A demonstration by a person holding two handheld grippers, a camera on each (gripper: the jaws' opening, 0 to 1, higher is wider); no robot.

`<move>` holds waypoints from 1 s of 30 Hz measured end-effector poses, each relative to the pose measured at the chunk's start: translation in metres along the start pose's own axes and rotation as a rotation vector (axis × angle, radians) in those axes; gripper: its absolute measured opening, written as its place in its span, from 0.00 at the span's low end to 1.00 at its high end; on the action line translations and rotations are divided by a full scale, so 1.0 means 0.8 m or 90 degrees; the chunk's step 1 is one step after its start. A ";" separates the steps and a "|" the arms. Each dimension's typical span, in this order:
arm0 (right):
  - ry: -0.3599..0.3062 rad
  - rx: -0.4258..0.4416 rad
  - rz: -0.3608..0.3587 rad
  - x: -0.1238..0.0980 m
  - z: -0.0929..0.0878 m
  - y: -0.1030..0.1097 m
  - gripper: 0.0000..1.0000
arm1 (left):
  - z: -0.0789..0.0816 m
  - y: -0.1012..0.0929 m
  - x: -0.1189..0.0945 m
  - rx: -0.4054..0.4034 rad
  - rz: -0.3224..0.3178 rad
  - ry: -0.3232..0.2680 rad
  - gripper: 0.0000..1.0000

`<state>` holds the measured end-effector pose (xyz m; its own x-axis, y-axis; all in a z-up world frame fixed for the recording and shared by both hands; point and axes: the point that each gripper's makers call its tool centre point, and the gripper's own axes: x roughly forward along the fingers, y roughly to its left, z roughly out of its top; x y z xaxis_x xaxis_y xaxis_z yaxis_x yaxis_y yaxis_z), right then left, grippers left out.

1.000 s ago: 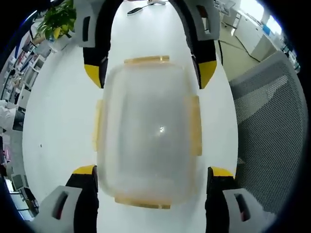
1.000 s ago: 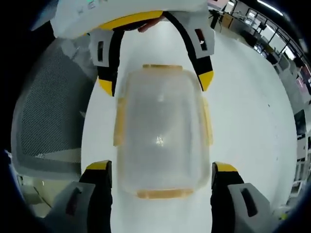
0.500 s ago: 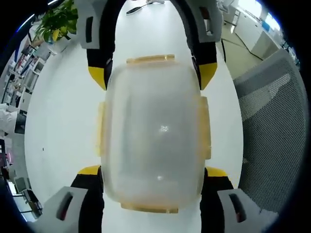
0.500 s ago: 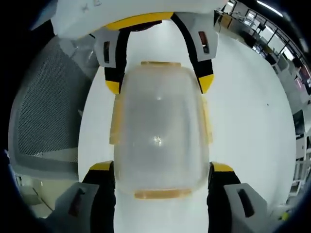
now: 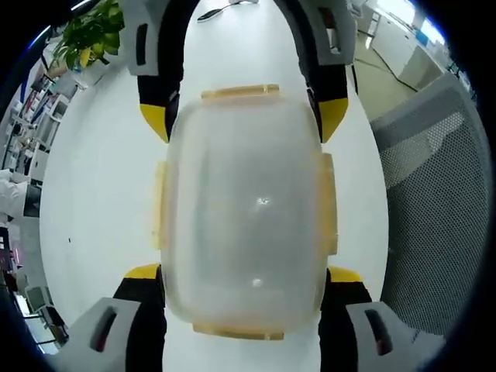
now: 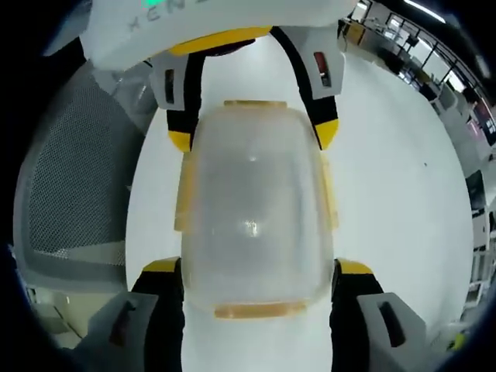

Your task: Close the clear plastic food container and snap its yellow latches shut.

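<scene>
The clear plastic container (image 5: 244, 209) (image 6: 256, 209) lies lid-up on the white table (image 5: 101, 194), and its yellow latches (image 5: 328, 203) (image 6: 260, 310) stick out from all four edges. My left gripper (image 5: 244, 273) has its yellow-tipped jaws pressed against the two long sides at the near end. From the opposite end my right gripper (image 5: 243, 118) holds the same sides. In the right gripper view, the right gripper (image 6: 257, 267) clamps the near end and the left gripper (image 6: 253, 133) the far end.
A grey mesh office chair (image 5: 434, 194) (image 6: 70, 186) stands close beside the table edge. A potted plant (image 5: 89, 35) and a small dark object (image 5: 217, 9) sit at the table's far end. Office desks (image 6: 434, 70) fill the background.
Both grippers' jaws have closed inward from standing apart to pressing on the container's sides, and the cameras have come slightly closer. Little has moved in the last half second.
</scene>
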<state>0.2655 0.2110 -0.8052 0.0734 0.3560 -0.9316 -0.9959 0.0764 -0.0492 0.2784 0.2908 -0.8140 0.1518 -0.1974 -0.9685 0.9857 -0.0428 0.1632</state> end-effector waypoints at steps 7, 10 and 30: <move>0.005 0.002 -0.004 0.002 0.003 0.000 0.75 | -0.004 0.000 -0.001 -0.002 0.002 -0.006 0.79; 0.000 0.003 -0.002 0.003 0.008 -0.001 0.75 | -0.009 0.000 -0.002 -0.006 0.002 -0.012 0.79; 0.012 0.003 -0.003 0.028 0.071 0.008 0.75 | -0.072 -0.005 -0.016 -0.013 0.001 -0.021 0.79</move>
<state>0.2642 0.2721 -0.8058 0.0764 0.3381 -0.9380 -0.9953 0.0827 -0.0513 0.2769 0.3499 -0.8132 0.1510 -0.2304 -0.9613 0.9868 -0.0232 0.1606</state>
